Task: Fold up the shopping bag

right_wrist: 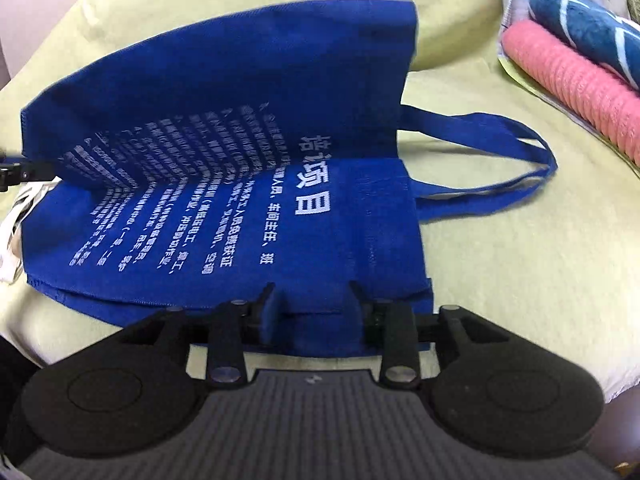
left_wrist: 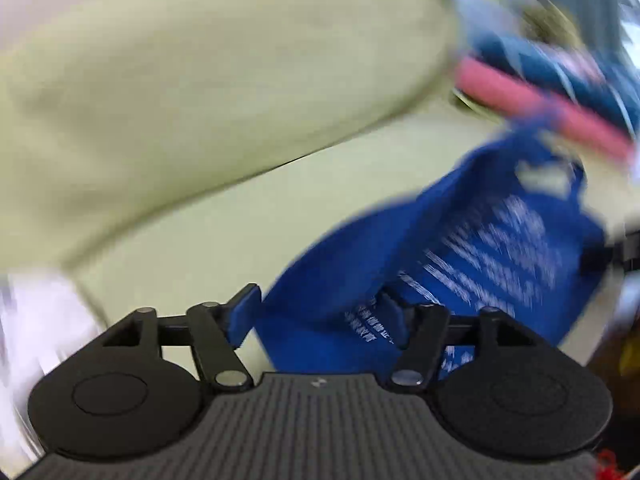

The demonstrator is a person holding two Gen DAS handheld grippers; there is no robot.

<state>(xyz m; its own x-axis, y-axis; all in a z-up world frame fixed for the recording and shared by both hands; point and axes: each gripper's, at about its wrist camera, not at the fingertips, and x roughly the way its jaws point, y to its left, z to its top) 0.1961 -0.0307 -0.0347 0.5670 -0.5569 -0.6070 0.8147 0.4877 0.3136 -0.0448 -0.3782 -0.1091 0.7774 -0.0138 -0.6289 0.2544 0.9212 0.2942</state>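
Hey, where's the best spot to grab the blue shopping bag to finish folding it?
Probably the raised far long edge of the blue shopping bag, coming from above. That half stands up off the yellow-green cover, so its free edge is exposed for a pinch, while the printed lower half lies flat.

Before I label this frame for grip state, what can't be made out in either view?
- Left wrist view: motion blur smears the blue non-woven shopping bag and its white print; whether the left gripper pinches fabric is unclear.
- Right wrist view: the right gripper covers the bag's near edge; its grip is unclear.
- The pink ribbed roll is cut off by the frame edge.
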